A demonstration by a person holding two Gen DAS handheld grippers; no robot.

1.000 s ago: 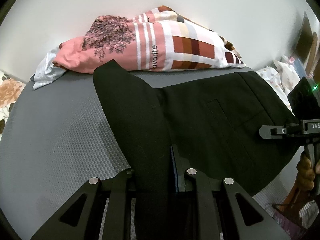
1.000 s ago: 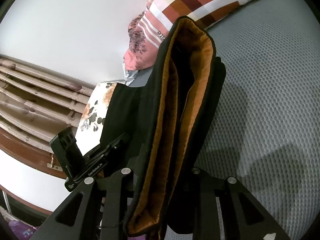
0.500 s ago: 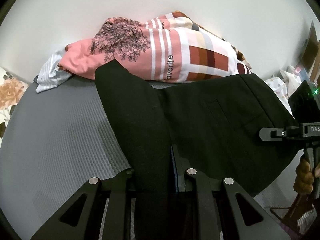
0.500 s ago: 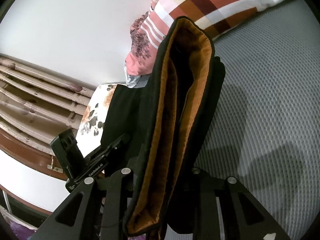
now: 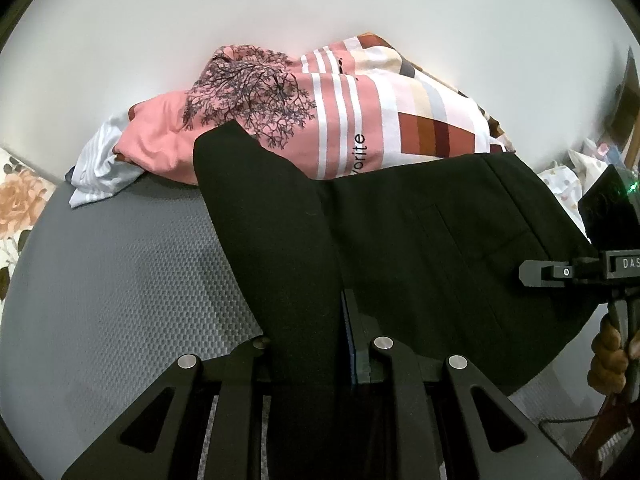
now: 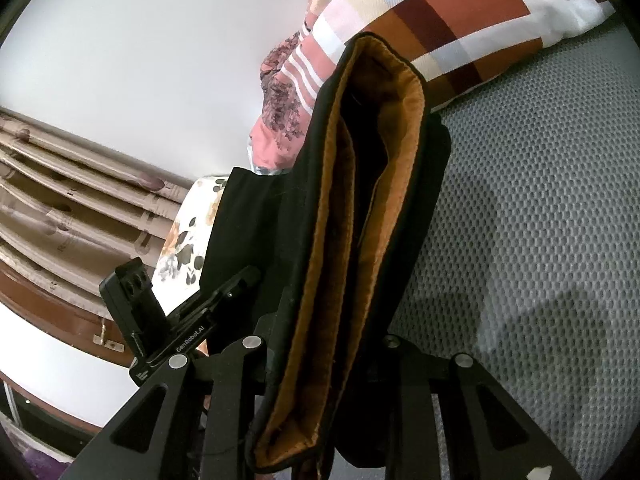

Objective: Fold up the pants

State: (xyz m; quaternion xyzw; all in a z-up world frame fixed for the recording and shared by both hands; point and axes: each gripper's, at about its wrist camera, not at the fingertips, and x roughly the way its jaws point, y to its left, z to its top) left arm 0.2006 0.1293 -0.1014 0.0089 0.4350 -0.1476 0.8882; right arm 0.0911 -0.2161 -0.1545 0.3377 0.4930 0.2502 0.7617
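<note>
The black pants (image 5: 420,248) hang stretched between my two grippers above the grey mattress (image 5: 120,288). My left gripper (image 5: 320,344) is shut on one edge of the pants, and the fabric rises as a flap in front of it. My right gripper (image 6: 320,344) is shut on the waistband end (image 6: 360,208), whose orange-brown lining shows. The right gripper also shows at the right edge of the left wrist view (image 5: 580,272), and the left gripper at the left of the right wrist view (image 6: 192,320).
A pink and checked pillow or bedding pile (image 5: 340,120) lies at the back against the white wall, with a pale striped cloth (image 5: 96,168) beside it. A flowered fabric (image 6: 188,232) and wooden furniture (image 6: 60,208) lie beyond the mattress edge.
Both grippers have moved with the pants toward the pillow pile at the back, which now looks larger and nearer. Both grips are unchanged.
</note>
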